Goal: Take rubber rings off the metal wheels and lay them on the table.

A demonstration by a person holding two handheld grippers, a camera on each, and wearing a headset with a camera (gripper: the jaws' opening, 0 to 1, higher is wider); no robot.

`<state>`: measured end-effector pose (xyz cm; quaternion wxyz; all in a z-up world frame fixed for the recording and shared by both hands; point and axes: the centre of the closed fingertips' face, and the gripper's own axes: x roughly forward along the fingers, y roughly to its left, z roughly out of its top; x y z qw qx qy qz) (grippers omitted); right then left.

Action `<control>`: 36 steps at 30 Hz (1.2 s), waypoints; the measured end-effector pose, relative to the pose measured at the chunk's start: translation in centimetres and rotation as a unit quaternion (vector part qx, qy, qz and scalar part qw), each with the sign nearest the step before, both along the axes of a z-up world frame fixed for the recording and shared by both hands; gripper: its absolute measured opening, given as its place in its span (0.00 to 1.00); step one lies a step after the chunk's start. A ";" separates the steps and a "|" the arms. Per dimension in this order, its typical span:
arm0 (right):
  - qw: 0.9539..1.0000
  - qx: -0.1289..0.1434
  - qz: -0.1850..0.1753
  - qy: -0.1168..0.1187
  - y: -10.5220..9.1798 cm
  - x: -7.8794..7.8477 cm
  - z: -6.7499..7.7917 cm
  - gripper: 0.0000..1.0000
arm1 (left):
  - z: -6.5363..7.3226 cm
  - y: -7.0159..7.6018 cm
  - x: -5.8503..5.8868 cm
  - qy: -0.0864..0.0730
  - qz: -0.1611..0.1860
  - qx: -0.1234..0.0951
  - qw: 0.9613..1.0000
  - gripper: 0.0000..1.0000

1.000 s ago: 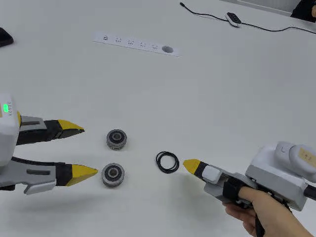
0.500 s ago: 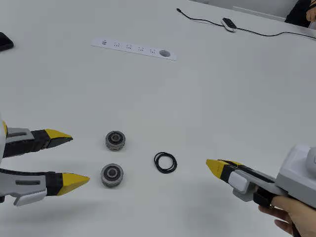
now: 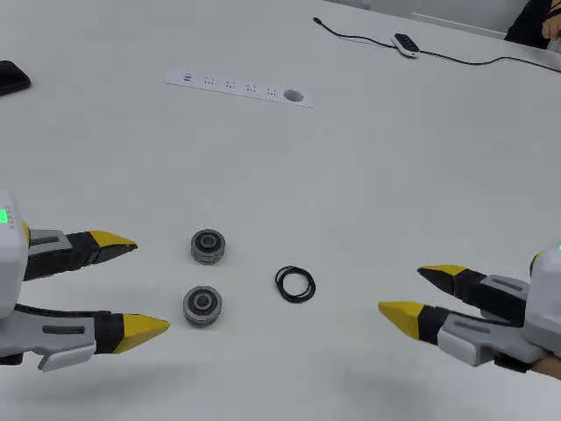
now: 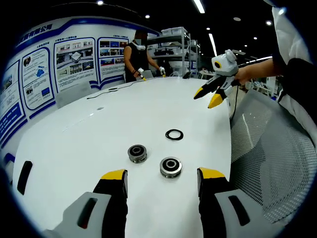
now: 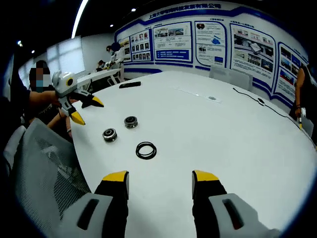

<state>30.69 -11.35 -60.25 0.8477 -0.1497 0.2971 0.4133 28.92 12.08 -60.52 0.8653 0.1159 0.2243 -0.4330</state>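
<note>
Rubber rings (image 3: 295, 284) lying flat on the desk (image 3: 394, 175), just right of two metal wheels (image 3: 208, 246) resting flat, hubs upward. Flanked by left gripper (image 3: 152, 286) and right gripper (image 3: 400, 290), fingers spread wide on both, holding nothing. Power strip (image 3: 237, 86) well behind.

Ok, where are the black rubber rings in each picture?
Head view: the rubber rings lie just below centre, right of the two metal wheels.
Left gripper view: rings near centre, beyond the wheels.
Right gripper view: rings near centre, this side of the wheels.
Shared landmark: the wheel pair.
</note>
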 end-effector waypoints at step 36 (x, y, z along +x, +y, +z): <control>0.996 -0.051 0.069 -0.013 3.0 1.0 -0.5 0.61 | -2.8 -0.4 -2.7 0.029 -0.026 0.005 0.999 0.88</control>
